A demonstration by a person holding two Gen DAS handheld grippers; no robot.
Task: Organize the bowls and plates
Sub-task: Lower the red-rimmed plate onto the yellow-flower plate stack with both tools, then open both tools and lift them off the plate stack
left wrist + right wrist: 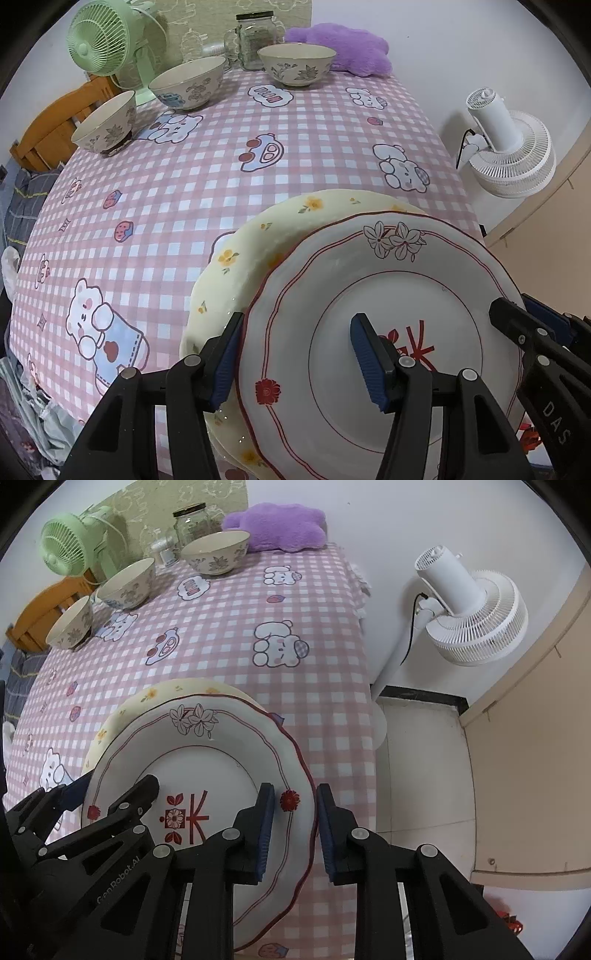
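Observation:
A white plate (369, 295) with a red rim line and flower prints lies on a pale yellow plate (243, 258) near the table's front right corner. My left gripper (297, 321) is open and straddles the white plate's left rim, one pad at the edge and the other over the well. In the right wrist view my right gripper (295, 788) straddles the same white plate (207, 746) at its right rim. Its jaws stand narrow, with a thin gap showing beside the outer pad. Three floral bowls (107, 125) (190, 83) (295, 64) stand apart at the far left.
A pink checked tablecloth (221, 177) covers the table. A green fan (99, 40), a glass jar (256, 40) and a purple cushion (340, 48) sit at the back. A white floor fan (472, 616) stands right of the table edge, and an orange chair (55, 122) at the left.

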